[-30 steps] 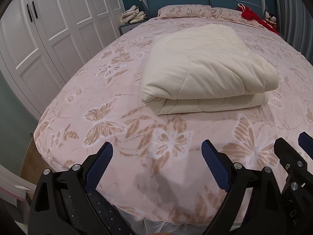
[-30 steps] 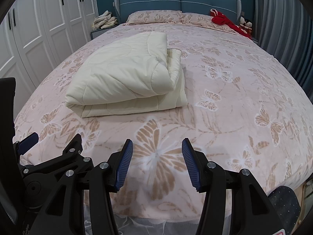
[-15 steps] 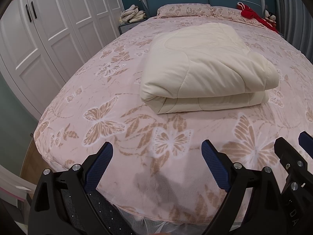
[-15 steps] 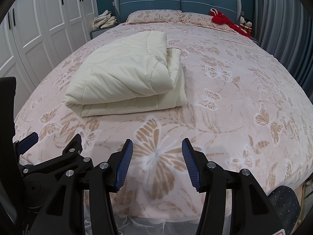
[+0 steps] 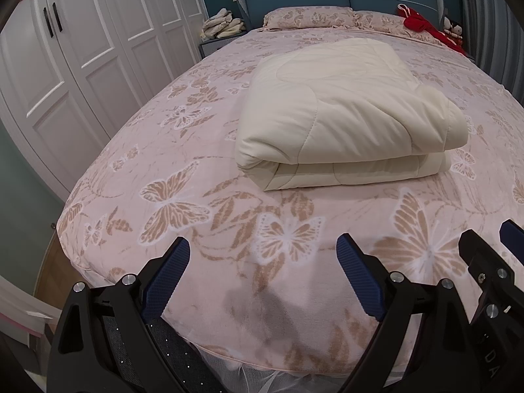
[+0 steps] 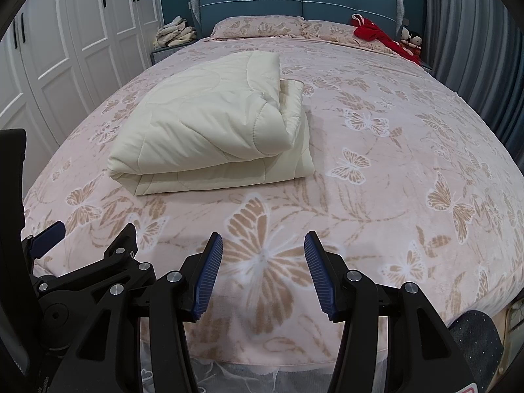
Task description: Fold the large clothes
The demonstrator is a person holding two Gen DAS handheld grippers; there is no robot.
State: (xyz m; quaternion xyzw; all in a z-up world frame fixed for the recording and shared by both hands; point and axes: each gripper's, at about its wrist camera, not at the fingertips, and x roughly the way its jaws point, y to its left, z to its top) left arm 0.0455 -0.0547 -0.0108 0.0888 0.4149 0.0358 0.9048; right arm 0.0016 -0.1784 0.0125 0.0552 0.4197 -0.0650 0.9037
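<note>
A cream quilted comforter [image 5: 344, 111] lies folded in a thick stack on the pink butterfly bedspread [image 5: 183, 196], in the middle of the bed. It also shows in the right wrist view [image 6: 213, 127]. My left gripper [image 5: 263, 255] is open and empty above the foot end of the bed, well short of the comforter. My right gripper [image 6: 263, 249] is open and empty beside it, also short of the comforter. Each gripper shows at the edge of the other's view.
White wardrobe doors [image 5: 82, 49] line the left side. A blue headboard [image 6: 294, 0] and pillows [image 6: 258, 26] are at the far end. Red clothing [image 6: 376, 34] lies at the far right. A pile of light clothes [image 5: 222, 26] sits on the nightstand. Grey curtains [image 6: 475, 32] hang right.
Both views have drifted very slightly; the comforter sits a touch lower in the frames. Both grippers stay open and empty.
</note>
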